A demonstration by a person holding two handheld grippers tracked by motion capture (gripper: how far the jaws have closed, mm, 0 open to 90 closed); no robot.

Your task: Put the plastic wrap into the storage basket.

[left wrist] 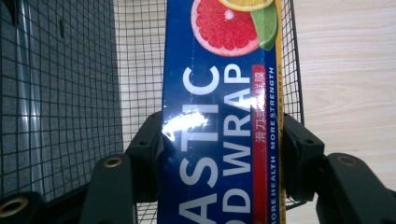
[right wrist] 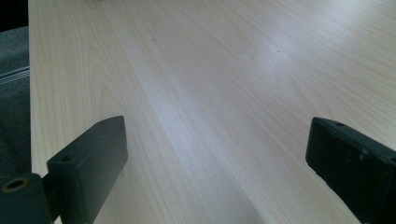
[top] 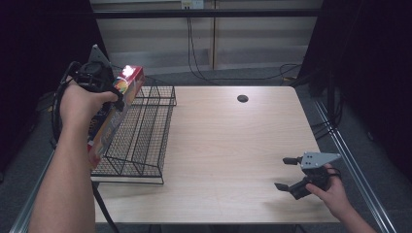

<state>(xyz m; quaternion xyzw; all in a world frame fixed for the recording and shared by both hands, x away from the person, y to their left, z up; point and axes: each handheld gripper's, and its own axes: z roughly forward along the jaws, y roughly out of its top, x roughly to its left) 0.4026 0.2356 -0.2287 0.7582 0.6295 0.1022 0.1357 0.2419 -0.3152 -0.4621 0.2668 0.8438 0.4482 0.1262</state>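
A long blue plastic wrap box [top: 112, 110] with a red end and citrus pictures hangs tilted over the black wire basket [top: 145, 131] at the table's left. My left gripper [top: 116, 97] is shut on the plastic wrap box [left wrist: 222, 116], one black jaw pressing each long side, with the wire basket [left wrist: 70, 93] below it. My right gripper [top: 285, 173] rests low over the table [top: 228, 145] near its front right corner, held by a hand. Its jaws stand wide apart with bare table [right wrist: 210, 93] between them.
A small dark round hole [top: 242, 98] sits in the table's far middle. Grey carpet and cables lie beyond the far edge. A metal rail runs along the table's right side. Dark curtains close both sides.
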